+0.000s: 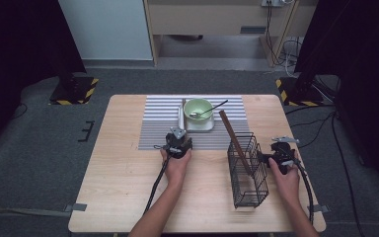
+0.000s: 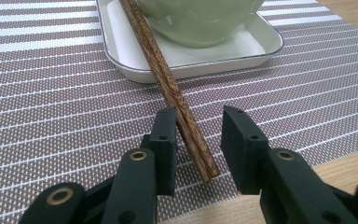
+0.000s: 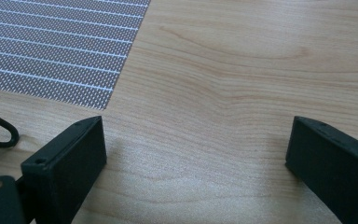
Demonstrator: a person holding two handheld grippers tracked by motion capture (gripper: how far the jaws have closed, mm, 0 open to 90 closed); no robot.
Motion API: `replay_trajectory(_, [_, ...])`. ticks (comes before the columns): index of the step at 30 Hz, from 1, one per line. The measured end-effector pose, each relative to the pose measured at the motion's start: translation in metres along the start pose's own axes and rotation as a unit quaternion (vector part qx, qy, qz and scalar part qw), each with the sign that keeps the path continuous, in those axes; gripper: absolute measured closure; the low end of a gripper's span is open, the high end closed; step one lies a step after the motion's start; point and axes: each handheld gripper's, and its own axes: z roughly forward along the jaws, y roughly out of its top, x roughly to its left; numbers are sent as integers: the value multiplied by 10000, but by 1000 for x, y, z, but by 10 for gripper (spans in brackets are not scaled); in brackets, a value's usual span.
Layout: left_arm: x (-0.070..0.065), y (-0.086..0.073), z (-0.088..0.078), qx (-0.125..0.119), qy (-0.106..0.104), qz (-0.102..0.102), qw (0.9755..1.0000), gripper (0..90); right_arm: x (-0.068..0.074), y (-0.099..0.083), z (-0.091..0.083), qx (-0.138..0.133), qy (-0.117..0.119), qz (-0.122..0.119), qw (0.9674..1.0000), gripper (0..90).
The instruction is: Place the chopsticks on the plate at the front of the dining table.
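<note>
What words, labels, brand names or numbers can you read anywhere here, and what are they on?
None can be read: the chopsticks, green bowl, white tray, striped placemat, wire basket and both hand-held grippers carry no visible lettering.

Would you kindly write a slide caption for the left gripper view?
Left claw straddles wooden chopsticks leaning on a white tray over a striped placemat.

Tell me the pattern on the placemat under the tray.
The placemat is woven with grey-brown and white stripes, clearest in the left gripper view.
</note>
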Motion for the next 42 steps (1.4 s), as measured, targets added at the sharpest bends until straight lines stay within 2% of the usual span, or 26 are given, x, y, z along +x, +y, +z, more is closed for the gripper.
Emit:
replay_trajectory(4, [0, 0, -1, -10, -18, 15, 10000, 631, 0, 0, 0, 0, 0, 0, 10000, 51])
replay_trajectory(13, [2, 5, -8, -70, 40, 3, 10000, 448, 0, 0, 0, -1, -1, -1, 10000, 51])
replay_trajectory(23, [9, 8, -15, 17, 63, 69, 10000, 317, 0, 0, 0, -1, -1, -1, 10000, 50])
replay_trajectory(30, [12, 10, -19, 63, 54, 155, 9998, 272, 0, 0, 0, -1, -1, -2, 10000, 51])
replay_trajectory(37, [15, 11, -21, 104, -84, 133, 9998, 245, 0, 0, 0, 0, -1, -1, 10000, 50])
replay_trajectory(42, [15, 12, -23, 139, -65, 231, 9996, 199, 0, 0, 0, -1, -1, -4, 10000, 50])
